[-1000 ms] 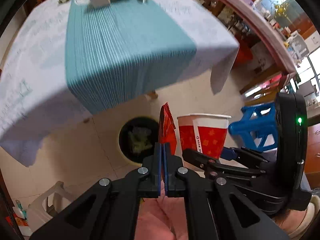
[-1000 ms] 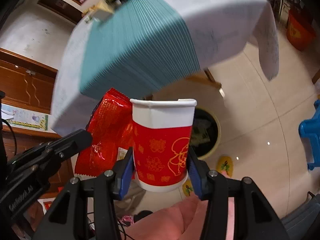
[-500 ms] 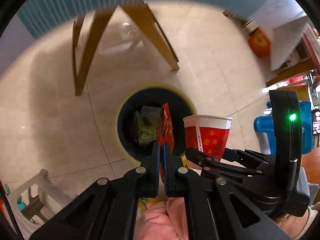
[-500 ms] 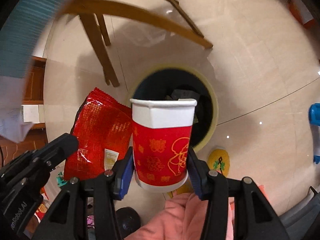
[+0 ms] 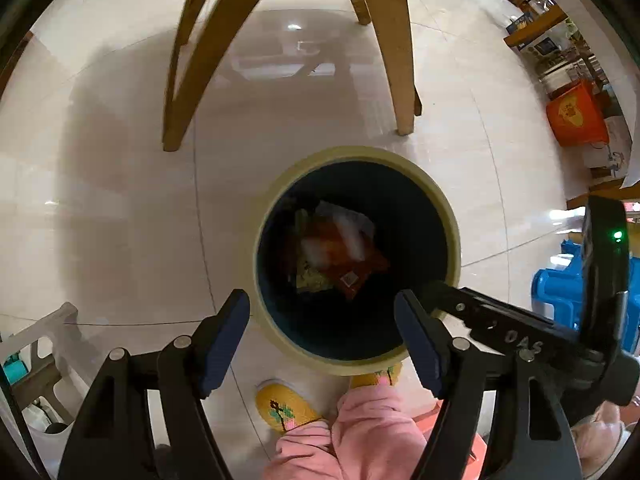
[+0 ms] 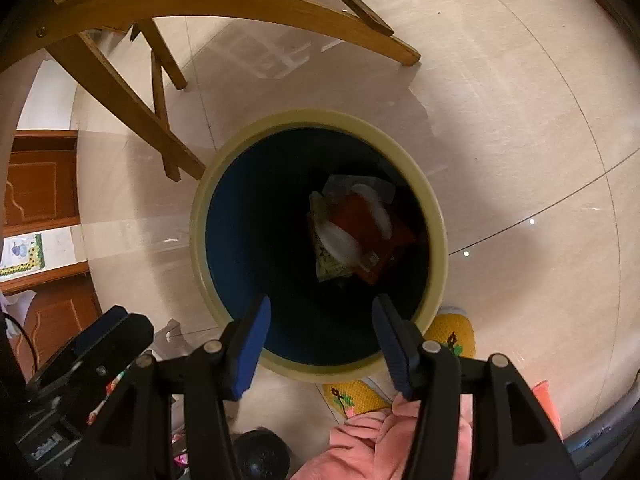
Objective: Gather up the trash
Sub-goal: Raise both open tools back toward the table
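On the tiled floor, the bin (image 5: 450,216) now holds cup (image 6: 352,226) and wrapper (image 5: 352,276); left gripper (image 5: 322,330) and right gripper (image 6: 320,338) have just opened wide, empty.

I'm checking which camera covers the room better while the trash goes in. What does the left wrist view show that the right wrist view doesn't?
Only the left wrist view shows the orange bin and the blue stool. Only the right wrist view shows the wooden cabinet. Both show the trash can, the red cup and red wrapper lying inside, the table legs, the yellow slippers and both open grippers, nothing between the jaws.
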